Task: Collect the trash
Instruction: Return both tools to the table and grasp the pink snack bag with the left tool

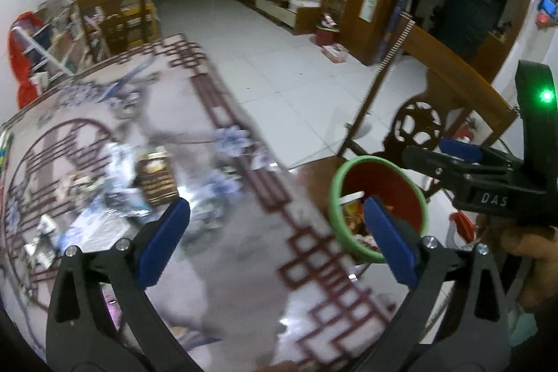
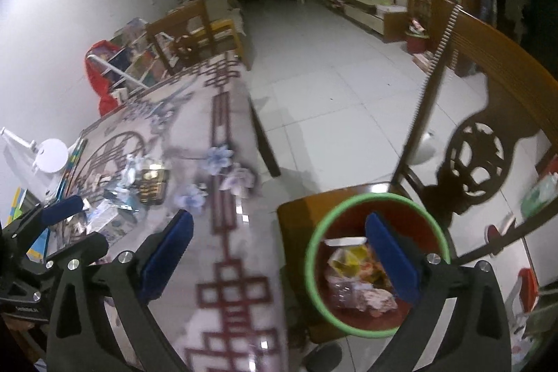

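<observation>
A red bin with a green rim [image 1: 378, 208] [image 2: 376, 264] stands on a wooden chair seat beside the table and holds several wrappers [image 2: 352, 278]. A heap of crumpled wrappers and a dark brown box [image 1: 155, 178] [image 2: 151, 185] lies on the patterned table [image 1: 226, 267] [image 2: 216, 232]. My left gripper [image 1: 279, 239] is open and empty over the table's edge, left of the bin. My right gripper [image 2: 282, 260] is open and empty, its right finger above the bin. The right gripper also shows in the left wrist view [image 1: 464, 159], and the left one in the right wrist view [image 2: 69, 222].
A carved wooden chair back [image 2: 481, 142] rises behind the bin. A white lamp [image 2: 48, 152] and coloured books sit at the table's left edge. Another wooden chair [image 2: 195, 33] stands at the far end. White tiled floor [image 2: 331, 93] lies to the right of the table.
</observation>
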Tool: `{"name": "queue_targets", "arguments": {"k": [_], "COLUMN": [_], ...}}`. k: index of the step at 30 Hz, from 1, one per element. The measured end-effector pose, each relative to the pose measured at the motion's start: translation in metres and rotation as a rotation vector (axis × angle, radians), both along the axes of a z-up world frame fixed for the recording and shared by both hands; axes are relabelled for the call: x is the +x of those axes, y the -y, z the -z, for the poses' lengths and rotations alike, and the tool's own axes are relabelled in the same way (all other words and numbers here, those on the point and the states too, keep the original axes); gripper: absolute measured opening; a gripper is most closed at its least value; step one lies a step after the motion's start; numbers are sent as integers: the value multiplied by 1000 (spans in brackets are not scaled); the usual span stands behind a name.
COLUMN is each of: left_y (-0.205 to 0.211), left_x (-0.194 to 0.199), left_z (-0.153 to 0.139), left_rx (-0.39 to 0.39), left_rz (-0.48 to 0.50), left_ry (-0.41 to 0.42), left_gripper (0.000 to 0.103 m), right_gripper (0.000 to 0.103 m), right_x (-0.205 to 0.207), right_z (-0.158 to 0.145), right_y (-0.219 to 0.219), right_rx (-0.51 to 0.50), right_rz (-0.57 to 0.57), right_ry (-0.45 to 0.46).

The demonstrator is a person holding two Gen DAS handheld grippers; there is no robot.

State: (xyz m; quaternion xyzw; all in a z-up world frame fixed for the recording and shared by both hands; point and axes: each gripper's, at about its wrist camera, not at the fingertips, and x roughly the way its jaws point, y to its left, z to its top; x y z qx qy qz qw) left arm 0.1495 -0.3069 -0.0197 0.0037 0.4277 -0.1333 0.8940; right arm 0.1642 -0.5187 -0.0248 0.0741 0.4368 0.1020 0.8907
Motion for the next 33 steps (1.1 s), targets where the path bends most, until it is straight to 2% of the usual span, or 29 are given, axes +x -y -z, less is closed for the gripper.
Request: {"name": "queue_targets", "arguments": {"k": [9,16,24,33], "left_y": [-89,-154,-195,-212], "left_x": [-22,-37,-66,-81], "left_z": [6,20,54,90], "left_rx": [40,42,18,12], "left_rz": [-131,-200,-272,-324], "left_ry": [-2,-81,-202,-294], "left_gripper": [98,98,98,98], "right_gripper": [96,96,96,96], "right_x": [1,3,5,13], "right_z": [-1,2,13,24], "right_y": [-84,-140,-193,-244], "right_rx": [6,-6,-24,-64], "right_rz": [-110,-187,-295,-391], "right_ry": [-31,-51,-83,-91]}}
